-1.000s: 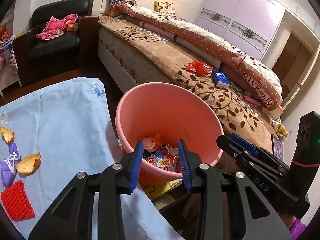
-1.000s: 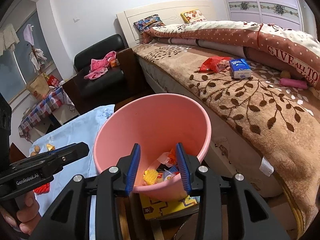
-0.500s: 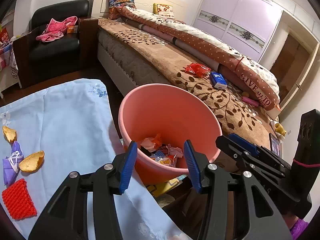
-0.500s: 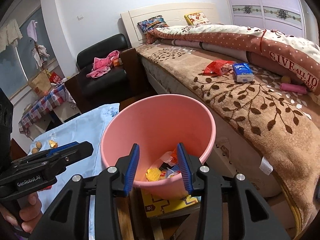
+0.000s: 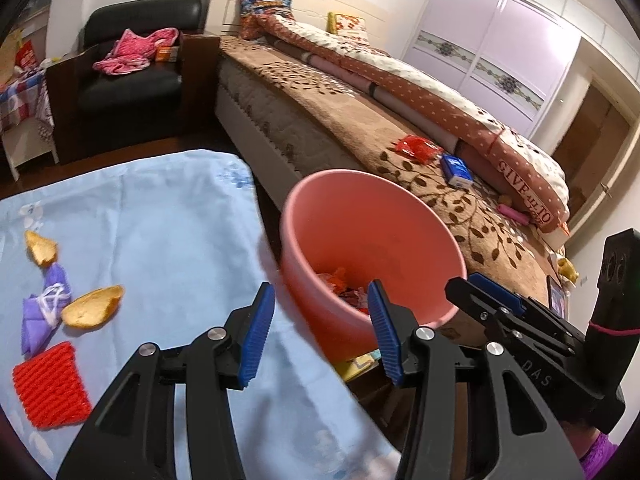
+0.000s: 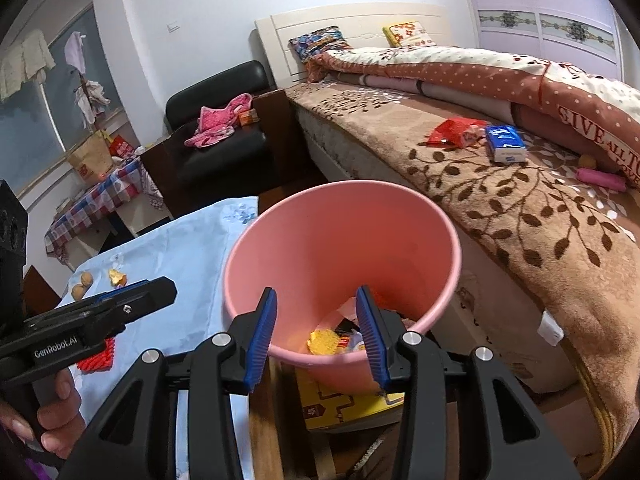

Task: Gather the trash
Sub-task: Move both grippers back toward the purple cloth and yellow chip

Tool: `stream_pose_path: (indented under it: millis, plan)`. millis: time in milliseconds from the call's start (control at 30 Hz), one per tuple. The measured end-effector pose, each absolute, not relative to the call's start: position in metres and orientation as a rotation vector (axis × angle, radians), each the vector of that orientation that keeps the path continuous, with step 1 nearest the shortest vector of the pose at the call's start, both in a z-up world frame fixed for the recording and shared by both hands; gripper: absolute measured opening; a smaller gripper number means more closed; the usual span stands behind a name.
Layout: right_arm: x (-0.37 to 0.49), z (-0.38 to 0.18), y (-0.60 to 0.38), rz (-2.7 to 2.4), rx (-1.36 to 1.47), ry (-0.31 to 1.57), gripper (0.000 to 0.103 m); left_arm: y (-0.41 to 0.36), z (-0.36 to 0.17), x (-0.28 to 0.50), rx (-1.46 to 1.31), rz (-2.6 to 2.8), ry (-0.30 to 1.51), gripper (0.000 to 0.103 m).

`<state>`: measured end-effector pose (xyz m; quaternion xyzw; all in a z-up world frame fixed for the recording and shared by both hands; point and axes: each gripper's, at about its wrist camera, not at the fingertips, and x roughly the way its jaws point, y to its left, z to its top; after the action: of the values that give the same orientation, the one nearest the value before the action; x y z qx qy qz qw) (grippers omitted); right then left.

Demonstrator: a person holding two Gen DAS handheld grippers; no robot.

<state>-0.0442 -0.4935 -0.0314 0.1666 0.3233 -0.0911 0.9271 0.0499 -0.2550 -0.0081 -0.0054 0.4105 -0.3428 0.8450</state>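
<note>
Left gripper point(image 5: 318, 330): blue pads spread, nothing between them. Its jaws have just been opening. It hangs over the edge of the light blue cloth point(image 5: 160, 220), beside the bin.

Right gripper point(image 6: 316, 334): pads also apart and empty, poised over the near rim of the pink bin point(image 6: 340, 216); jaws have just been opening a little. A person's hand point(image 6: 52, 412) grips the handle of the left tool at the lower left of the right wrist view.

Bin: upright, between cloth and bed, resting on a yellow printed box point(image 6: 340, 404). Wrappers point(image 6: 332, 340) lie in its bottom, yellow, red and white.

On the cloth, left of the left gripper: a red knitted square point(image 5: 50, 386), a purple bundle tied with white string point(image 5: 44, 310), and two pieces of orange peel point(image 5: 94, 306), one just beside the bundle, one further back.

Further off, on the brown leaf-patterned bed point(image 5: 360, 132): a red packet point(image 5: 418, 147) and, near it, a blue tissue pack point(image 5: 456, 170). A rolled dotted quilt point(image 5: 420, 92) lies behind them.

Far back: black armchair point(image 5: 136, 76) with pink clothing point(image 5: 136, 50) on its seat.
</note>
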Motion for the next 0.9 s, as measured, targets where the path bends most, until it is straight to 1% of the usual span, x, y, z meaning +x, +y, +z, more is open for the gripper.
stream_pose_path:
  millis: [333, 667, 900]
  plan:
    - [-0.027, -0.031, -0.458, -0.080, 0.294, 0.675, 0.044, -0.195, -0.010, 0.053, -0.043, -0.608, 0.844, 0.049]
    - [-0.002, -0.036, -0.405, 0.074, 0.226, 0.712, 0.045, -0.099, -0.013, 0.045, -0.064, -0.406, 0.808, 0.049]
    - [0.022, -0.047, -0.353, 0.197, 0.163, 0.772, 0.045, -0.042, -0.035, 0.047, -0.127, -0.271, 0.868, 0.049]
